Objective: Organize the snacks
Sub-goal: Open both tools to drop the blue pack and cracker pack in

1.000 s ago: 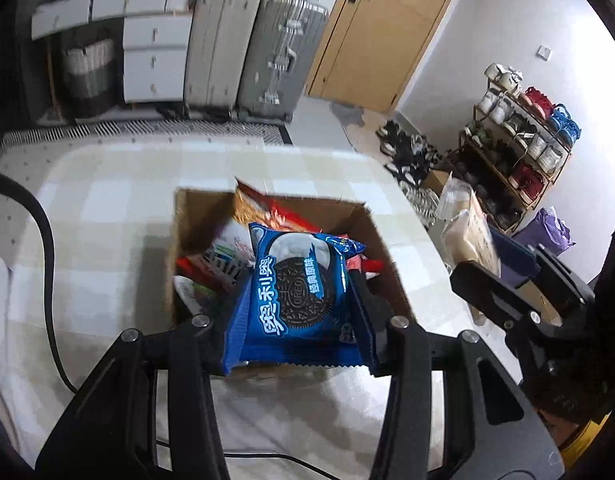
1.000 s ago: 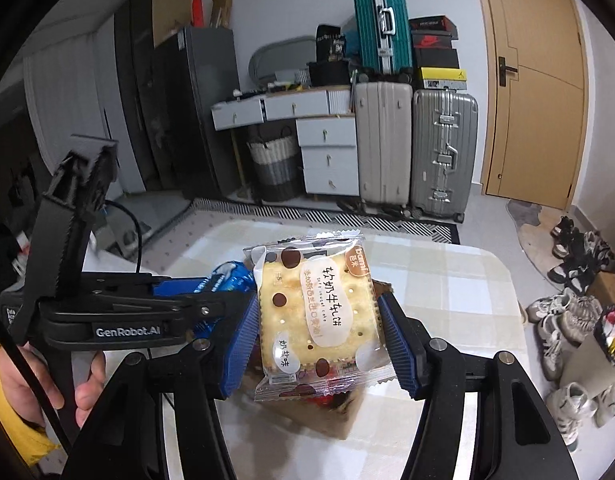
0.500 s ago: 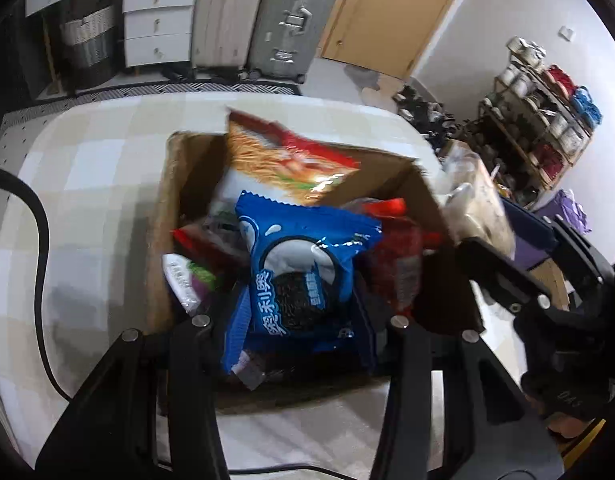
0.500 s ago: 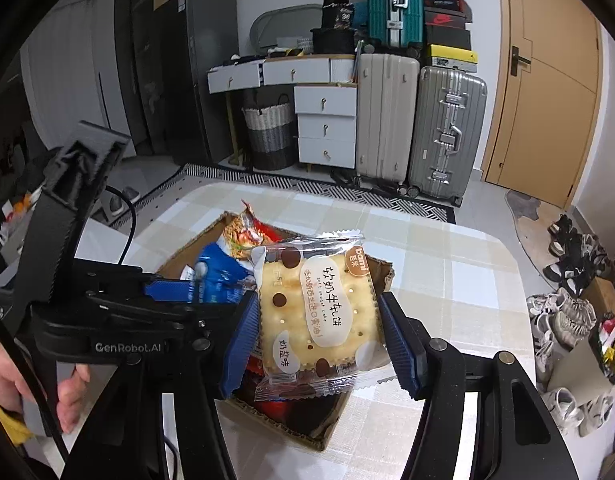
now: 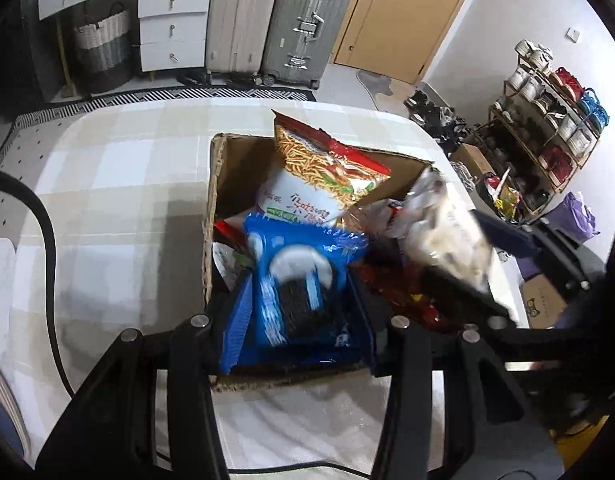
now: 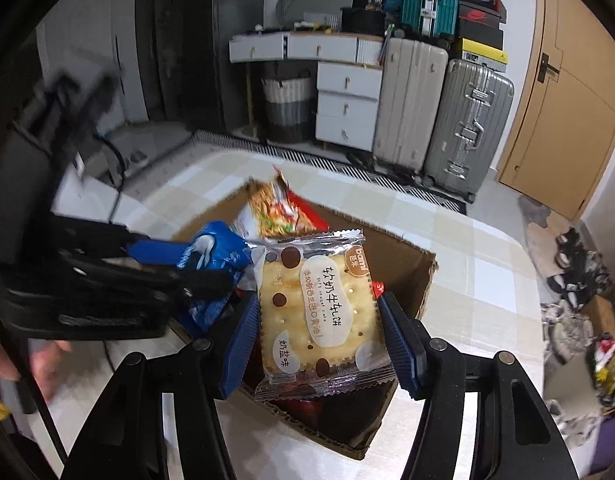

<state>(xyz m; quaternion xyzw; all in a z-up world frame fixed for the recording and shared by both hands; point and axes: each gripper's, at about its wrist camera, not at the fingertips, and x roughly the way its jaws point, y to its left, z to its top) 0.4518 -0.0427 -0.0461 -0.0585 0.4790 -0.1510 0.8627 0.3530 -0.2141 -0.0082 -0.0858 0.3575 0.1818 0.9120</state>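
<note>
In the left wrist view, the left gripper is clamped on a blue Oreo packet, held low inside the open cardboard box on the checked tablecloth. A noodle-snack bag stands upright at the box's far side.

In the right wrist view, the right gripper is clamped on a clear cracker packet just above the box, with the left gripper and its blue packet close beside it on the left.
</note>
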